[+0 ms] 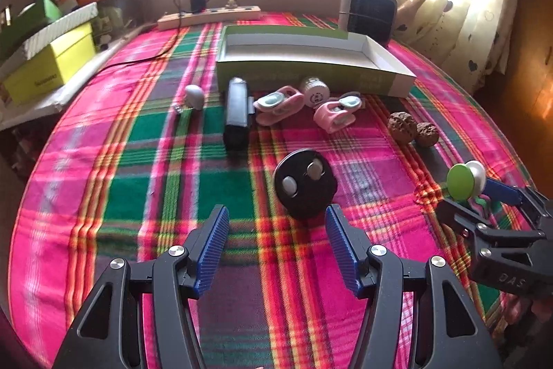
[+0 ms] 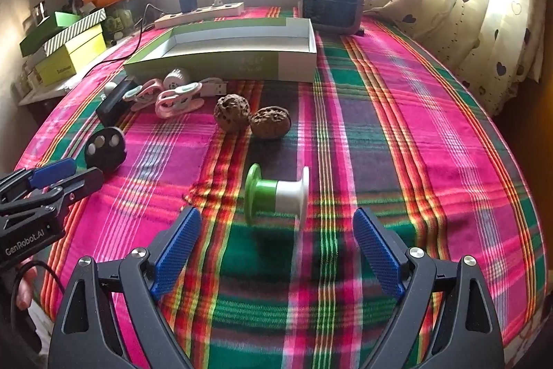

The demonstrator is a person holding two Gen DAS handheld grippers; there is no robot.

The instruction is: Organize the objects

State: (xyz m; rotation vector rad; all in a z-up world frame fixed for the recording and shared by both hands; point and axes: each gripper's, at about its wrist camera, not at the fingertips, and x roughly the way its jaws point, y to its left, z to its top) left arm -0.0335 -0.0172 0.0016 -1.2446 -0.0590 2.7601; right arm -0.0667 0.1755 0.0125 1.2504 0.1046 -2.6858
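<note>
Both grippers are wide open and holding nothing. The left gripper (image 1: 276, 230) hangs just short of a round black disc (image 1: 305, 183) with two pale oval bits on top, which lies flat on the plaid blanket (image 1: 103, 196). The right gripper (image 2: 276, 241) is lined up on a little spool (image 2: 276, 194), half green, half white, lying on its side just beyond the fingertips and not touching them.

Further back, two wrinkly brown walnuts (image 2: 250, 118) sit side by side, touching. Left of those there's a pair of pink clips (image 2: 166, 95), a small white round thing (image 2: 176, 77) (cap or jar, too small to tell), a black rectangular block (image 1: 236, 113) and a grey bulb-shaped object (image 1: 194, 96). All of that is bunched just in front of the open green and white box (image 1: 345, 71), which looks empty inside. Behind the box: a small fan heater (image 2: 331, 2) and a power strip (image 1: 207, 16).
</note>
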